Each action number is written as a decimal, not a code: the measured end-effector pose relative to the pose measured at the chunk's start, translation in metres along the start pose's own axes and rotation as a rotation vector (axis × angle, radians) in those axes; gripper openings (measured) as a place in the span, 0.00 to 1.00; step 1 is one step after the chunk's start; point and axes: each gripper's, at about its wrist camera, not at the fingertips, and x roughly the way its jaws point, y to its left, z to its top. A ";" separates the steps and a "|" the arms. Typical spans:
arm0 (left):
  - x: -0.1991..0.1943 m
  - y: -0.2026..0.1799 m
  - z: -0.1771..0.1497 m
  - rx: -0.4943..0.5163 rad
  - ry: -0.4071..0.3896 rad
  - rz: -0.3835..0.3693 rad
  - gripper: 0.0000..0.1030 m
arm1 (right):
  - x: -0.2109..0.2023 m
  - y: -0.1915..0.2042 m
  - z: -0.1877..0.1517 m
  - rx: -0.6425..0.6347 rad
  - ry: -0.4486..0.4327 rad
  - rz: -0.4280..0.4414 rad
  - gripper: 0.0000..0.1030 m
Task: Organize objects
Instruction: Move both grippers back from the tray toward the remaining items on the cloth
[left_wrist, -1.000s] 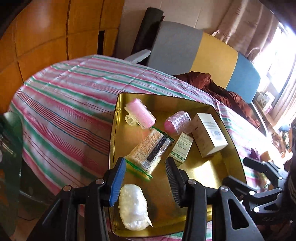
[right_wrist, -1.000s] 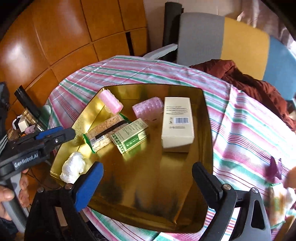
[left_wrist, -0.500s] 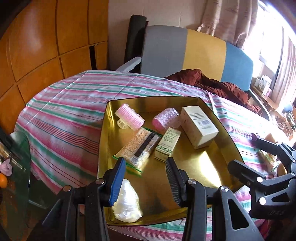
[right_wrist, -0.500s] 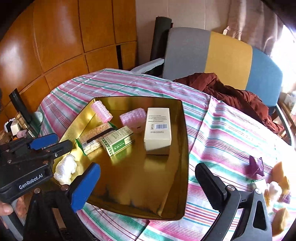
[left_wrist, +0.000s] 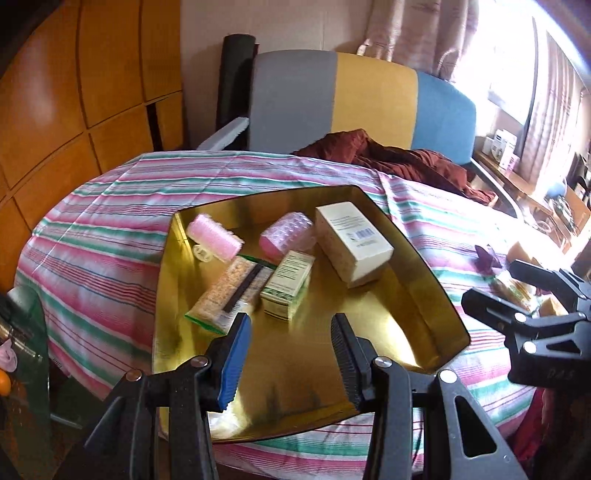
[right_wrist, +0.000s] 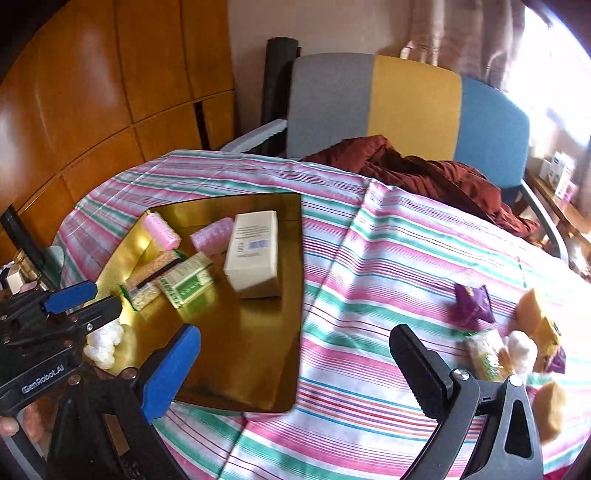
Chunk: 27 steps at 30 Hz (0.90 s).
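A gold tray (left_wrist: 373, 332) lies on the striped tablecloth. It holds a pink roller (left_wrist: 216, 238), a pink bubbled roller (left_wrist: 286, 236), a cream box (left_wrist: 352, 243), a small green box (left_wrist: 290, 284), a grain bar packet (left_wrist: 229, 295) and a white wad (right_wrist: 105, 341) at its near corner. My left gripper (left_wrist: 291, 319) hovers open over the tray's near edge, holding nothing. My right gripper (right_wrist: 295, 332) stands wide open above the tray's right rim (right_wrist: 299, 295) and the cloth. Loose items lie to its right: a purple packet (right_wrist: 472, 304), a snack packet (right_wrist: 484, 354) and a white wad (right_wrist: 521, 350).
A grey, yellow and blue chair back (right_wrist: 413, 107) with a dark red cloth (right_wrist: 424, 170) stands behind the table. Wooden panels (left_wrist: 74, 92) line the left wall. A glass side table (left_wrist: 26, 332) with small items sits low at the left. Bare striped cloth (right_wrist: 369, 258) lies between tray and loose items.
Both grippers have drawn back and swung right. The right gripper has shifted from over the tray toward the cloth beside it. Both stay open; the tray's items have not moved.
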 end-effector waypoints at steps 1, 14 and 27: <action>0.001 -0.003 0.000 0.008 0.003 -0.007 0.44 | 0.000 -0.004 -0.001 0.007 0.003 -0.009 1.00; 0.010 -0.040 -0.005 0.093 0.050 -0.104 0.44 | -0.012 -0.098 -0.021 0.162 0.043 -0.164 1.00; 0.010 -0.113 0.007 0.246 0.081 -0.252 0.44 | -0.058 -0.280 -0.063 0.594 -0.007 -0.426 1.00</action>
